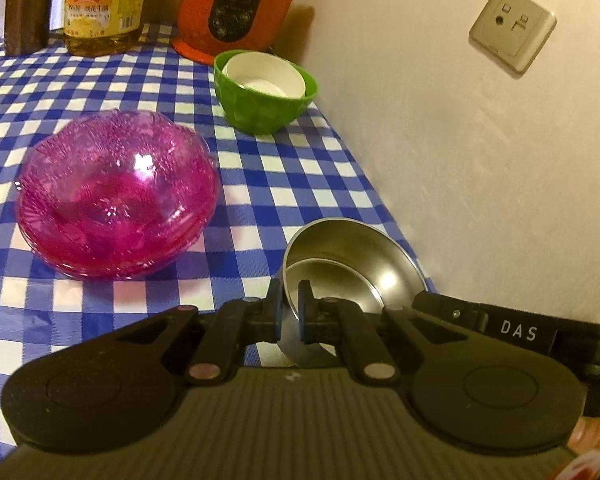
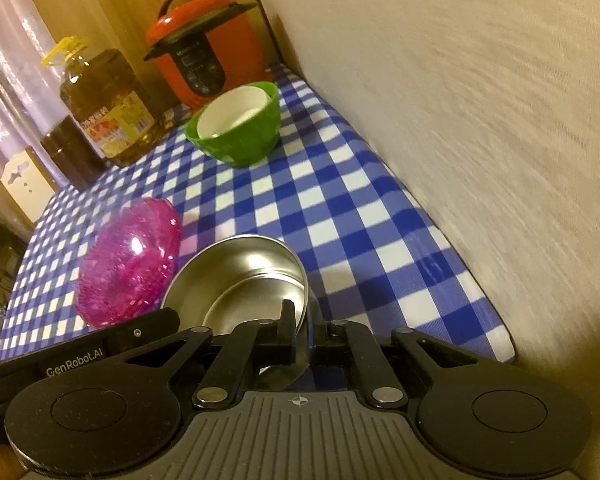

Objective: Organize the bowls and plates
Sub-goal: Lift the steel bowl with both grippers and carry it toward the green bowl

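A stainless steel bowl is held between both grippers near the wall side of the checked table. My left gripper is shut on its left rim, one pad inside and one outside. My right gripper is shut on the opposite rim, its outer finger partly hidden behind the bowl wall. A stack of pink glass bowls sits to the left of the steel bowl. Farther back stands a green bowl with a white bowl nested in it.
A red pressure cooker, an oil bottle and a brown canister line the back of the blue-and-white checked tablecloth. A wall with a socket runs close along the right edge.
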Tool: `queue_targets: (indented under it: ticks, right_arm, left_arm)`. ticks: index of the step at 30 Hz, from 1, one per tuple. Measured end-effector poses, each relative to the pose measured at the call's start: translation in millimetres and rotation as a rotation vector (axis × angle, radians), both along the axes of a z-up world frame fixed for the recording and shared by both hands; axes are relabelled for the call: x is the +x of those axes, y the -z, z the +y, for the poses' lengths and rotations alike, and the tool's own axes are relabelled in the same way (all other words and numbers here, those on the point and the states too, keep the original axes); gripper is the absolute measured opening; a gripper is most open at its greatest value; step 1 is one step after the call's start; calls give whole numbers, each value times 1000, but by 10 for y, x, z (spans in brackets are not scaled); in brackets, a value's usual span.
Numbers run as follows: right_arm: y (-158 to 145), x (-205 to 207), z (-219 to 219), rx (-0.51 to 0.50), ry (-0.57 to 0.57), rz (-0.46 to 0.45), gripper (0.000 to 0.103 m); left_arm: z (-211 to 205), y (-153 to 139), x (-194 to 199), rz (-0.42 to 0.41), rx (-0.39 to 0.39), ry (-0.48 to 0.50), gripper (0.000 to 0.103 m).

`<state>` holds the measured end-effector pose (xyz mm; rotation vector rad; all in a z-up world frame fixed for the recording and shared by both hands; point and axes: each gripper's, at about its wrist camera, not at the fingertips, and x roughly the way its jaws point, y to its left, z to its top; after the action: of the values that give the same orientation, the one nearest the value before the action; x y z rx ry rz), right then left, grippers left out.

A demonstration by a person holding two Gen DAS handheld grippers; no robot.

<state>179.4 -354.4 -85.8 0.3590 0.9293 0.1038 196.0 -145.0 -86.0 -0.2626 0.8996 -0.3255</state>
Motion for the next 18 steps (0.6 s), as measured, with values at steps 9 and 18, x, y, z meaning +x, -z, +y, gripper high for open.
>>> queue_targets:
  ticks: [9,18]
  right_arm:
    - [-277,-13,133,-11,-20,-42,5]
    - [-579,24,255,-3,-33,-86,5]
  left_arm:
    - [127,-301,-33,-37,-7,-23,6]
    - [258,-602,-11,-70,-15,-37,6]
